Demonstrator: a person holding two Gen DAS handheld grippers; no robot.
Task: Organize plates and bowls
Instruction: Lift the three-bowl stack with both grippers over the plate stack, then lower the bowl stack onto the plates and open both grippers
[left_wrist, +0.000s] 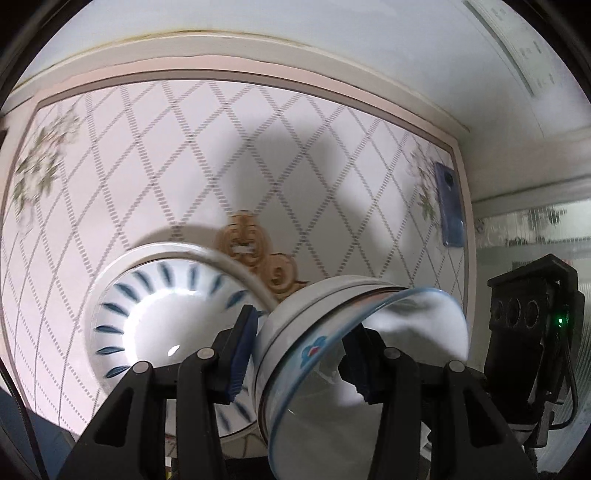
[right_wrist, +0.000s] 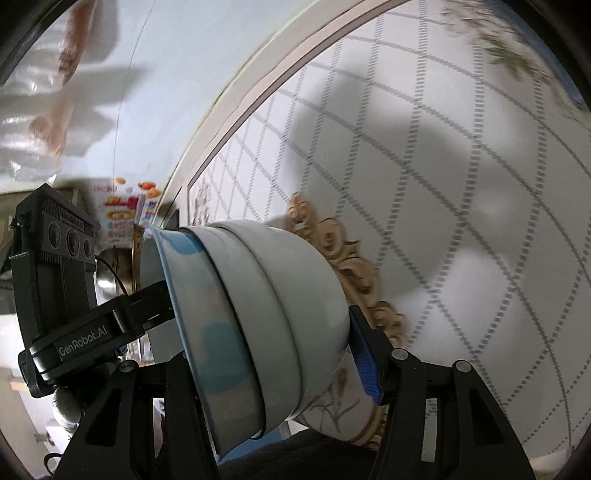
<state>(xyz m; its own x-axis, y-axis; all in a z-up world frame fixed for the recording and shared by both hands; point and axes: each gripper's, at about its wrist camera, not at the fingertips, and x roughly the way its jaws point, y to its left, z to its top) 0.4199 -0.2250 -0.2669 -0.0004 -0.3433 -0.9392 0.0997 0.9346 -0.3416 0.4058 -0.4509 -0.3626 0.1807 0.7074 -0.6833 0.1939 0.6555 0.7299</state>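
I had both grippers, left (left_wrist: 301, 354) and right (right_wrist: 266, 354), clamped on smooth nested bowls (left_wrist: 325, 332); a glossy leaf-patterned plate (left_wrist: 147, 306) lay at nine o'clock.

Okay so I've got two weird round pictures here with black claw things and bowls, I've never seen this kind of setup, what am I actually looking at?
These are two hand-held grippers, one in each of a person's hands, each carrying a wide-angle camera that looks along its two black fingers.

In the left gripper's view, the left gripper clamps the wall of a tilted stack of bowls, with one blue pad inside and one outside. The right gripper shows at the right edge. Below lie a blue-patterned plate and a phone on a diamond-patterned table.

In the right gripper's view, the right gripper holds the same stack from its other side, and the left gripper reaches into the bowl.
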